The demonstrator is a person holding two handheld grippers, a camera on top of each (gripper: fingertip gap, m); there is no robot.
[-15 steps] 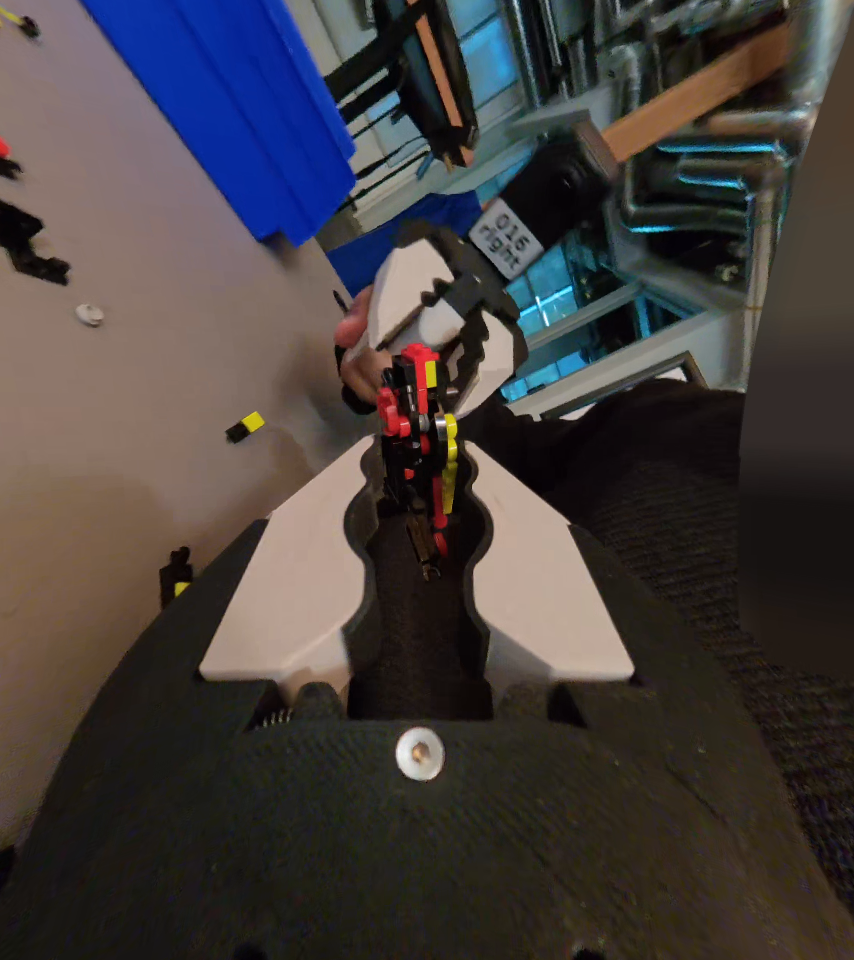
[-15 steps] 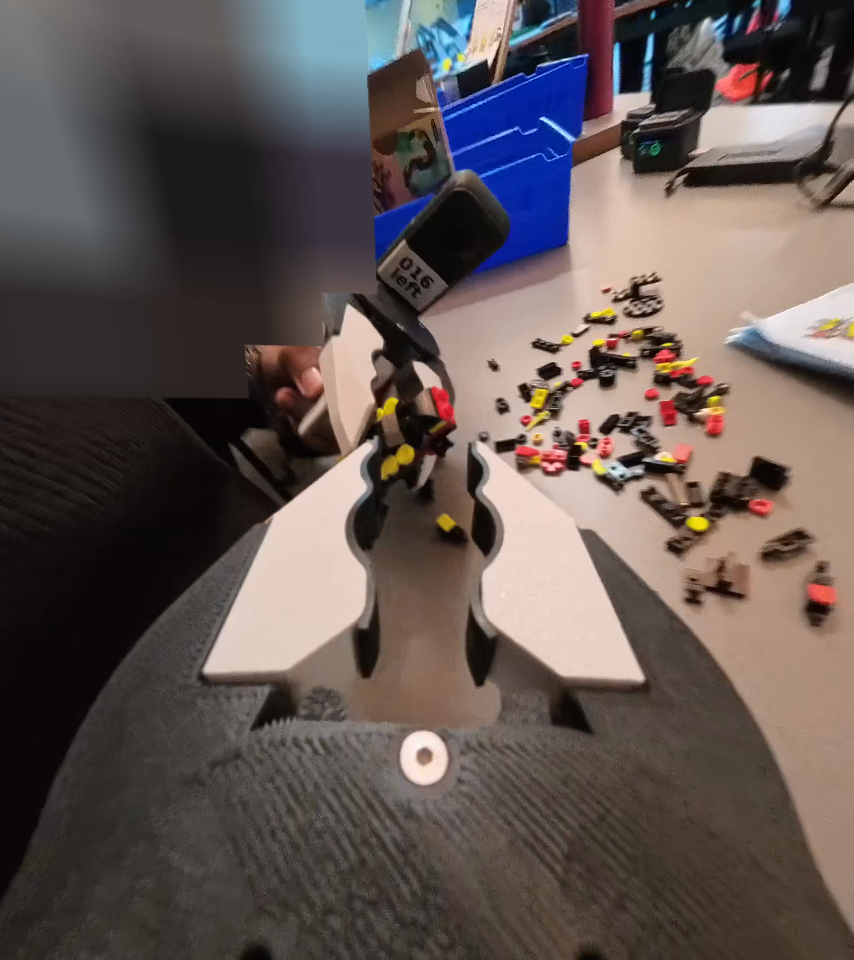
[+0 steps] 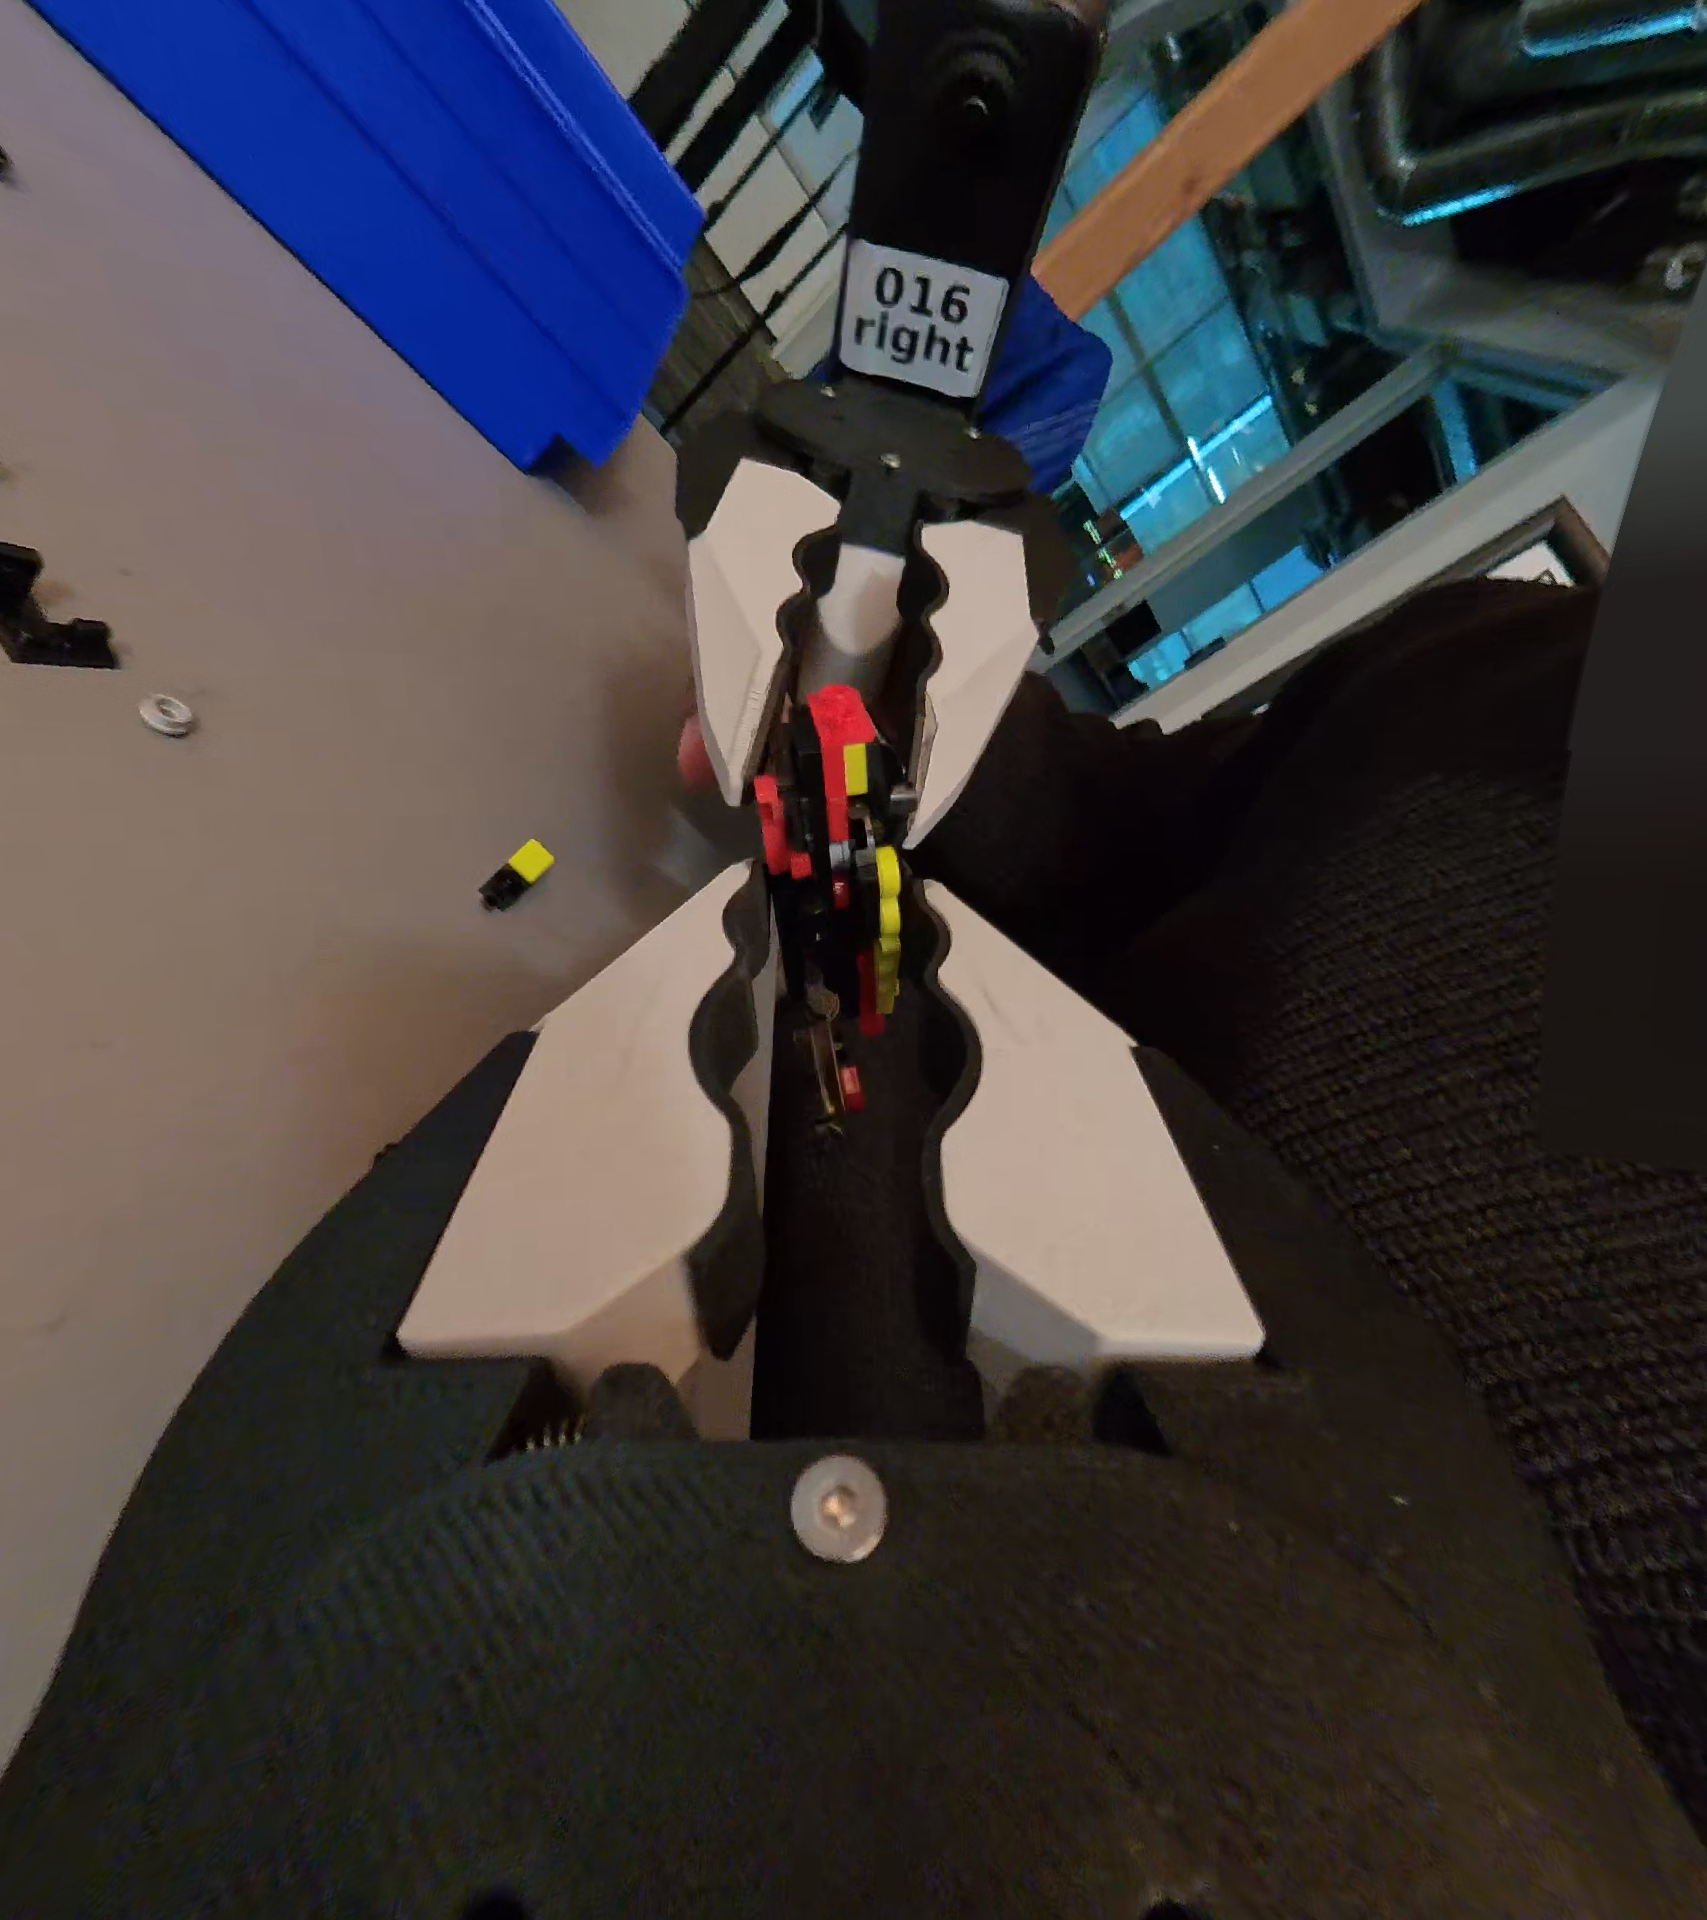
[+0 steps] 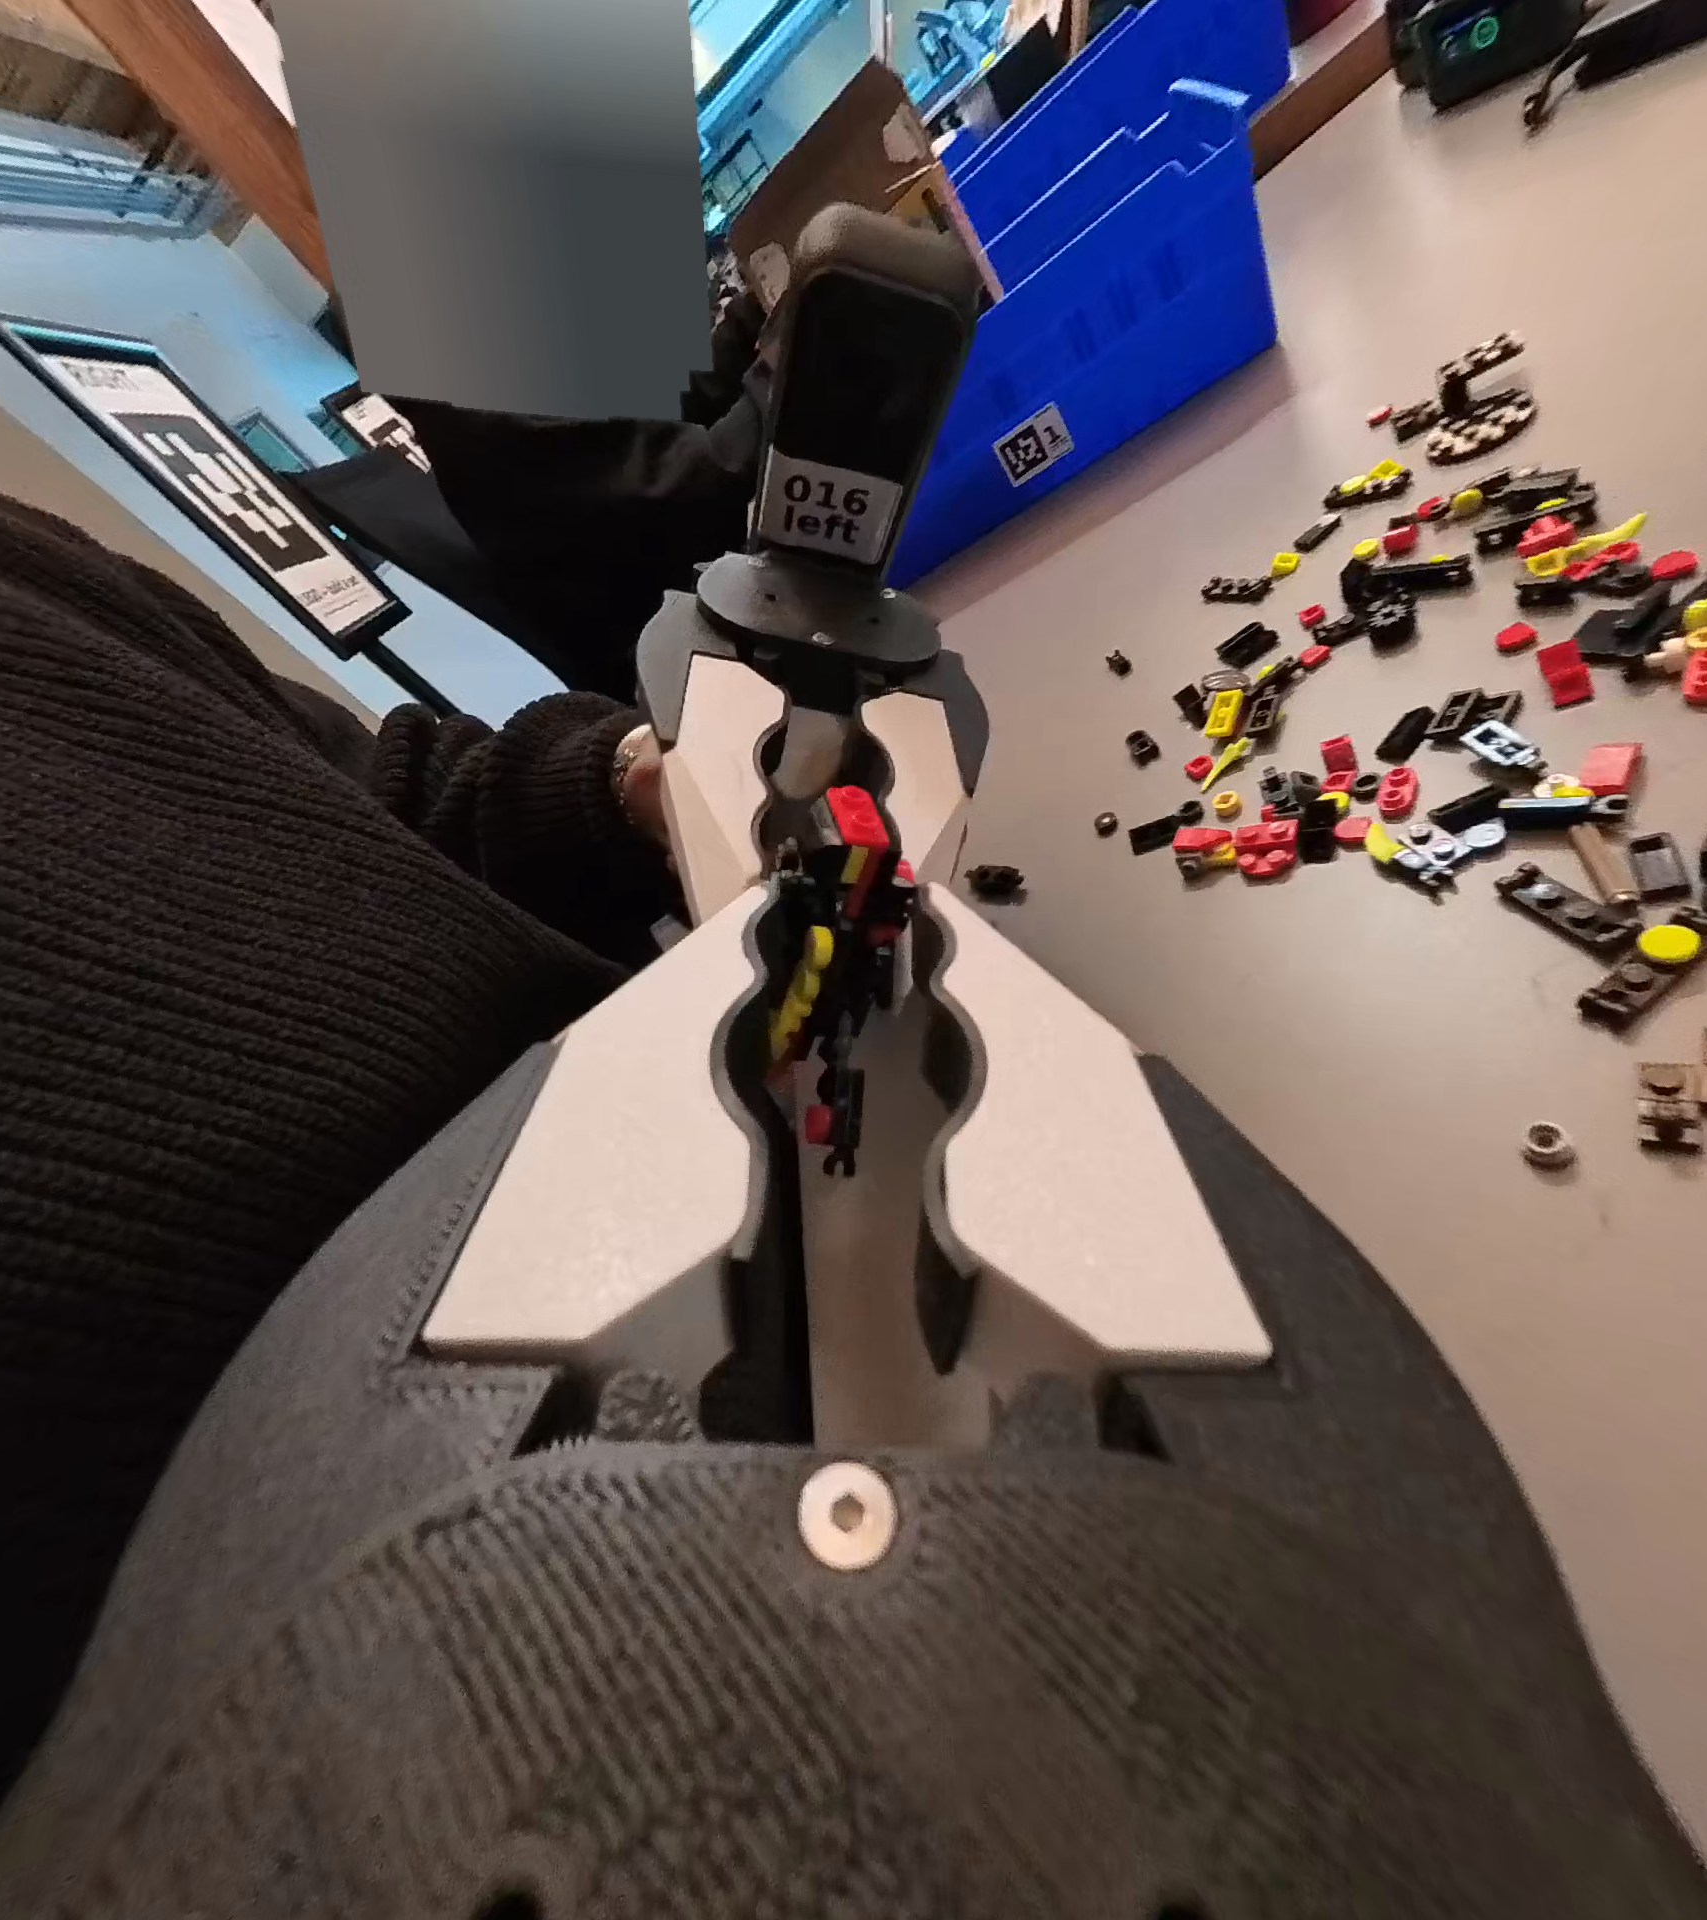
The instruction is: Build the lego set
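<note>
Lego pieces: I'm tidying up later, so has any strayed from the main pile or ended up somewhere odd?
Yes. A small yellow-and-black piece lies alone on the table, away from the pile. A metal washer, not a brick, lies among the pieces too.

We see a small red, black and yellow lego assembly (image 3: 833,883) held off the table, long axis running between two opposed grippers, a red brick at one end. Loose pieces (image 4: 1472,727) in red, yellow and black lie scattered on the table. One yellow-and-black piece (image 3: 516,873) lies apart.
</note>
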